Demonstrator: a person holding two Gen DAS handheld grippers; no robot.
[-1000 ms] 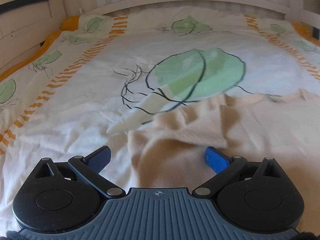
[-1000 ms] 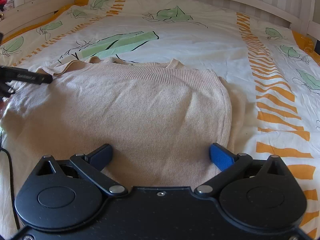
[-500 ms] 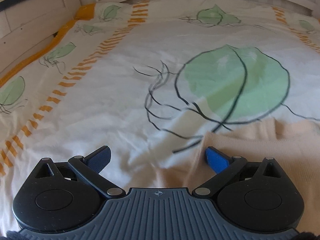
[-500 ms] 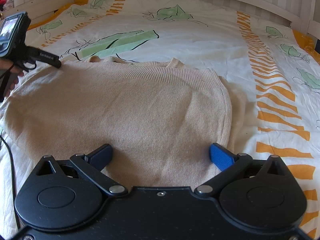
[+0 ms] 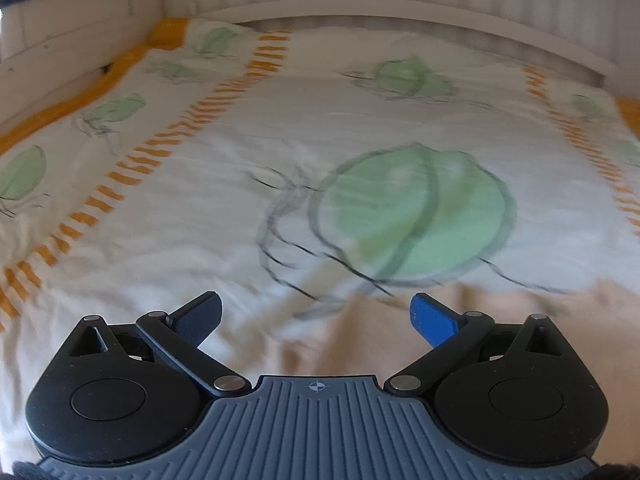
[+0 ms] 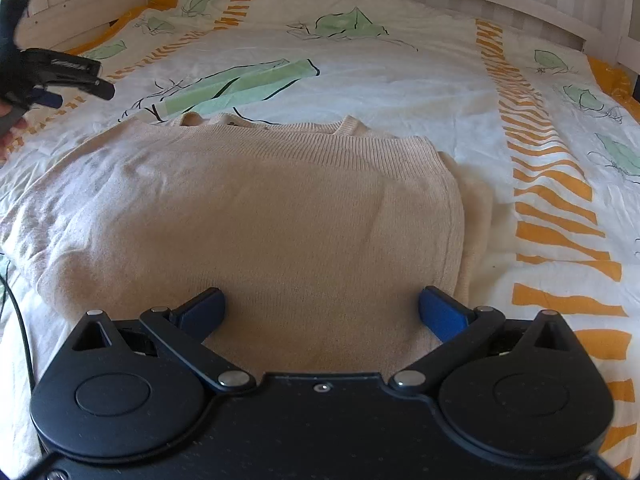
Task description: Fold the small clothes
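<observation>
A beige knitted sweater [image 6: 256,220] lies folded on the bed, its ribbed hem turned up toward the neckline. My right gripper [image 6: 322,308] hovers open over the sweater's near edge, nothing between its blue fingers. In the left wrist view only the sweater's edge [image 5: 360,340] shows, blurred, at the bottom. My left gripper [image 5: 316,316] is open above that edge and holds nothing. From the right wrist view the left gripper [image 6: 80,82] hangs in the air at the far left, clear of the sweater, with part of a hand below it.
The bedspread [image 6: 400,72] is white with green leaf prints and orange striped bands [image 6: 552,200]. A white slatted bed frame [image 5: 360,12] runs along the back and the left side. A dark cable [image 6: 20,320] trails at the left edge.
My left gripper has lifted off the sweater's left shoulder and drawn away up and to the left; its view is blurred with motion. The right gripper has stayed put.
</observation>
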